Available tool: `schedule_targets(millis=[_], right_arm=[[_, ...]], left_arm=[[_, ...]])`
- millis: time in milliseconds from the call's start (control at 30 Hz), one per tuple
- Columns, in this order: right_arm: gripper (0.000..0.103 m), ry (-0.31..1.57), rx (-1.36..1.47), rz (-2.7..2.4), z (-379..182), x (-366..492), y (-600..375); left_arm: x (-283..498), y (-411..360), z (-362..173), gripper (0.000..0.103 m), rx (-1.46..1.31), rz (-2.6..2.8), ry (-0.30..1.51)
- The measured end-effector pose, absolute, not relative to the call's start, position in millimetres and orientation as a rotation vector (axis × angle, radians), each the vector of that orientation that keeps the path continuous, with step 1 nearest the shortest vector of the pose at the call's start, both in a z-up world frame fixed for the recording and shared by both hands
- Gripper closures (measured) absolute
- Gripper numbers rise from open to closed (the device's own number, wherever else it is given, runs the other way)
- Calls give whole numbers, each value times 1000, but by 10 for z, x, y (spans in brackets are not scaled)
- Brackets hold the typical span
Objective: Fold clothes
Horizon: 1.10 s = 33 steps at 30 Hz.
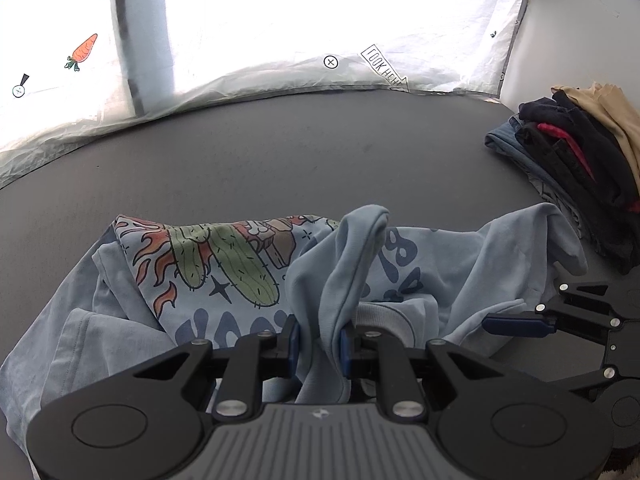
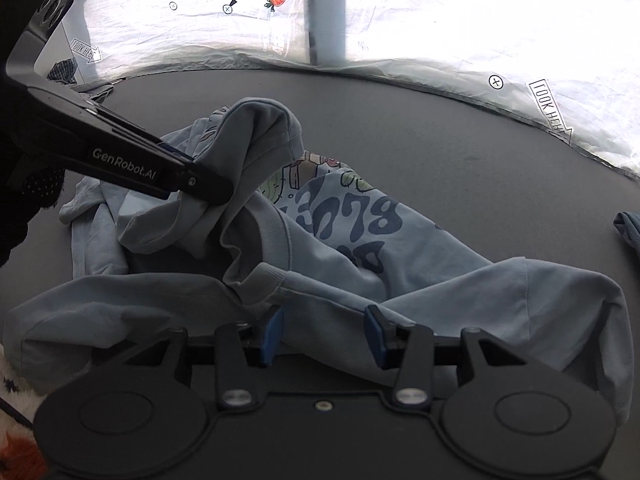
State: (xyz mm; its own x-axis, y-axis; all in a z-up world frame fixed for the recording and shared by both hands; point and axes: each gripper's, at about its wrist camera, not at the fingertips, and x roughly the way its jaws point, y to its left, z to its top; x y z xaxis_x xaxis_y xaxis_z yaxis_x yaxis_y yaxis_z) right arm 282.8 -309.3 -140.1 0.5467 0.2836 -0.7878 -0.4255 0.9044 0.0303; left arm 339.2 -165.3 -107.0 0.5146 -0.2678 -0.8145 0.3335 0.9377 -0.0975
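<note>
Print on shirt [image 1: 224,264] partly hidden: lettering runs under raised fold and behind left gripper [image 1: 319,346], unreadable. Fold's lower end lost behind gripper body. Clothes pile [image 1: 576,160] at mat's [image 1: 280,152] far right corner cut by picture edge; garment count unclear. Right gripper [image 2: 324,336]: cloth between pads, contact not discernible. Dark cloth [image 2: 628,228] at mat's right edge cut off, unidentifiable.

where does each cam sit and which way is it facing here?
Left wrist: rides the left tool, angled down over the grey mat; the tool is shut on a fold of the light blue printed T-shirt, right tool at right.
Right wrist: rides the right tool, open over the shirt's edge; the left tool enters from upper left.
Shared: shirt, mat, white carrot-print curtain.
</note>
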Motion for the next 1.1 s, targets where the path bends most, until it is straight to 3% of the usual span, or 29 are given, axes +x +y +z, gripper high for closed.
schedule_targets(millis=[267, 467, 600, 767, 867, 1100], right_arm=[[49, 937, -179, 464, -1477, 2962, -3004], [52, 974, -180, 498, -1561, 3053, -2959], [66, 984, -166, 509, -1578, 3092, -2964], [94, 970, -151, 493, -1550, 3103, -2999], [100, 963, -118, 458, -1521, 3135, -3063], [101, 891, -46, 373, -1365, 3187, -3190]], left_arm=[[3398, -1610, -1091, 82, 48, -353, 977], [3409, -1565, -1109, 82, 20, -344, 989], [3412, -1541, -1121, 82, 7, -339, 998], [3393, -1526, -1114, 82, 9, -335, 997], [3373, -1507, -1099, 82, 15, -331, 992], [3316, -1418, -1024, 82, 86, -275, 959]])
